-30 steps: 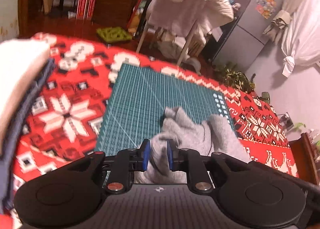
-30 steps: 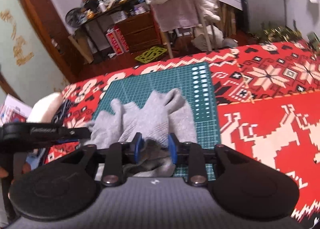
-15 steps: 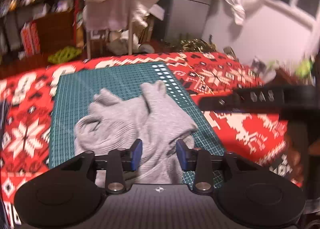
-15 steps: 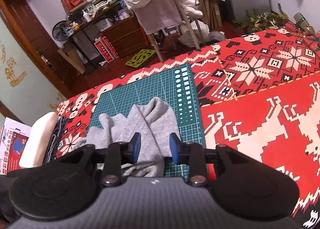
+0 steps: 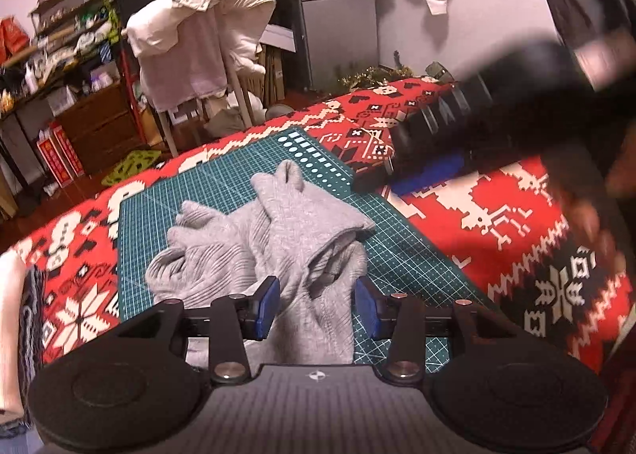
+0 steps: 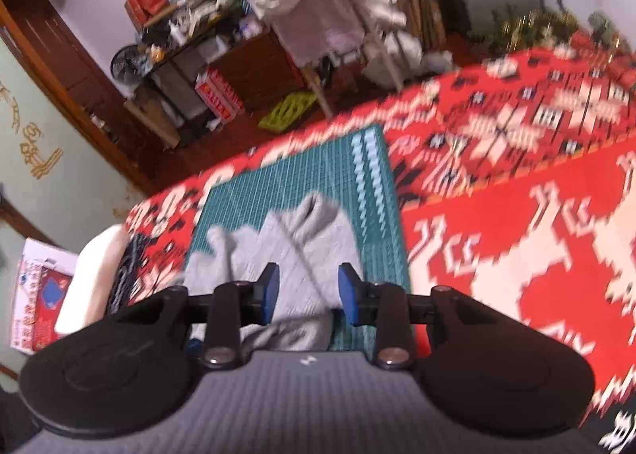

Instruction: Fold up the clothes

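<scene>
The crumpled grey ribbed knit garment (image 5: 274, 255) lay bunched on the green gridded cutting mat (image 5: 135, 223), which covered the red patterned cloth on the desk (image 5: 516, 239). The left gripper (image 5: 316, 307) hovered above its near part, fingers wide apart and holding nothing, probably to choose an edge. The right gripper (image 6: 306, 293) was also open and empty, its view blurred.

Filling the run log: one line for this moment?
left tool: open | right tool: open | grey garment: crumpled on cutting mat, unheld
</scene>
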A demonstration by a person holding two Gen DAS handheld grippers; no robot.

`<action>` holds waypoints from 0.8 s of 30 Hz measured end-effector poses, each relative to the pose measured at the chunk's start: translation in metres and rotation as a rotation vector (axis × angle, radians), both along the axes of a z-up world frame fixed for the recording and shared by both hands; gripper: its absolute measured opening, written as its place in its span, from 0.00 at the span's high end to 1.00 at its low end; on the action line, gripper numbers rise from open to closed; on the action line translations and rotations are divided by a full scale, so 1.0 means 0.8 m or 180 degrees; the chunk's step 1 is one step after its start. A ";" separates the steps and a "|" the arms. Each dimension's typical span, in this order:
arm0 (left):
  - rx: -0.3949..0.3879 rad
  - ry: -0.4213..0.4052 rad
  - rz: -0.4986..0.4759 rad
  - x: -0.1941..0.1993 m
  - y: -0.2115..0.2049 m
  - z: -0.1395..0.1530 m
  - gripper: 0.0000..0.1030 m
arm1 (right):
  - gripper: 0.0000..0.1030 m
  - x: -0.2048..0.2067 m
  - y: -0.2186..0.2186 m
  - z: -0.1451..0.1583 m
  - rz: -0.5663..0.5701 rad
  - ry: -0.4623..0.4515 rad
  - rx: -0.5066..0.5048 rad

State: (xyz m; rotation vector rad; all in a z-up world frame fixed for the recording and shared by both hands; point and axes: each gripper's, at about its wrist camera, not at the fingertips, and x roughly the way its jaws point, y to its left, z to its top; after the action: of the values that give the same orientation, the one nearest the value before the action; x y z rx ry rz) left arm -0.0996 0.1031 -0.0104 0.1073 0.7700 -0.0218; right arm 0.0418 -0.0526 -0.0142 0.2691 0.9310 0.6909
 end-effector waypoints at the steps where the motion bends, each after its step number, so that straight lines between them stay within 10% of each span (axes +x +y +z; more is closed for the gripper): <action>1: -0.0116 -0.0005 0.0067 0.001 0.010 0.005 0.59 | 0.65 -0.001 0.001 -0.004 0.0065 0.0085 0.0009; 11: -0.1119 -0.0110 0.1015 0.004 0.136 0.023 0.66 | 0.65 -0.034 0.033 -0.042 0.0567 0.0571 0.0018; 24: -0.1451 -0.0173 0.1158 0.006 0.168 0.025 0.66 | 0.63 -0.100 0.074 -0.069 0.0629 -0.0010 -0.0401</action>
State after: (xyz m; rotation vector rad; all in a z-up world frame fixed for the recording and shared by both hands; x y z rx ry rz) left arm -0.0945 0.2372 0.0097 -0.4637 0.7047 0.1503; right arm -0.0386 0.0063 -0.0691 0.0646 1.0023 0.8101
